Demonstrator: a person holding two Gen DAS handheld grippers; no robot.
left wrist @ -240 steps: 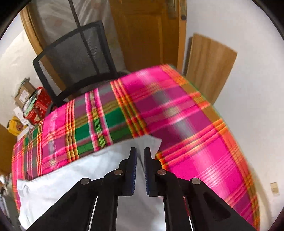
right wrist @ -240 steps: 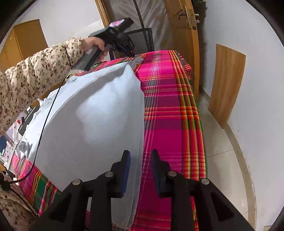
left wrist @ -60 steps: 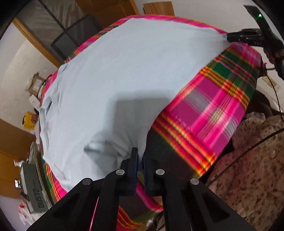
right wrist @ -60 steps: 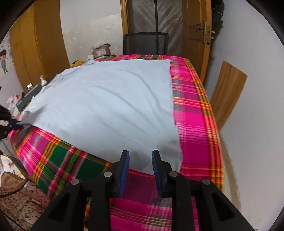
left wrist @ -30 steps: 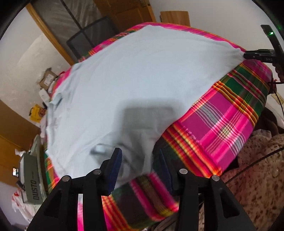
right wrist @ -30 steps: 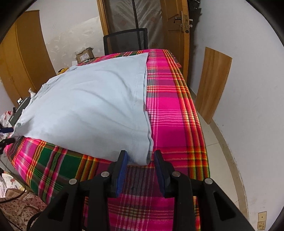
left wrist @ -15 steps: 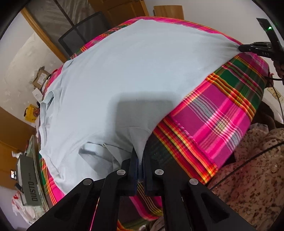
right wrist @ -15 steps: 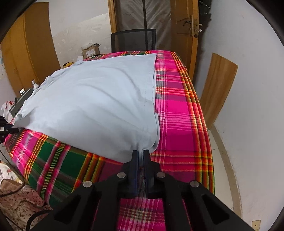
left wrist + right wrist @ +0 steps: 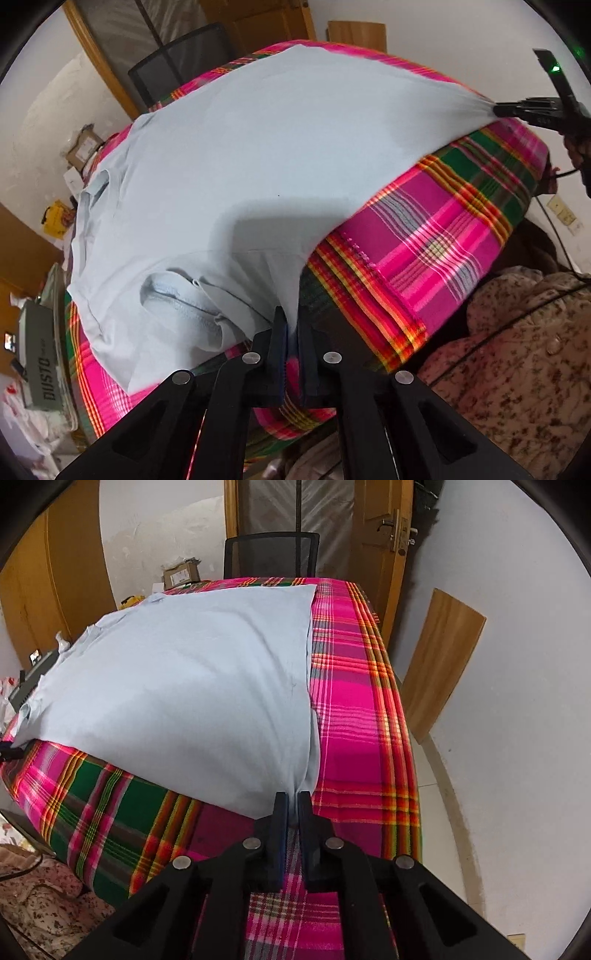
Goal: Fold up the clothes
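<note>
Shirt [image 9: 192, 686] flat, collar toward left; both tools [image 9: 291, 332] [image 9: 291, 808] pinching hem corners.

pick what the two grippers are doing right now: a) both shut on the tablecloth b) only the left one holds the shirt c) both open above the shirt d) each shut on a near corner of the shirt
d: the left gripper and right gripper each have their fingers closed on a near corner of the pale blue shirt, which lies spread over the plaid tablecloth.
</note>
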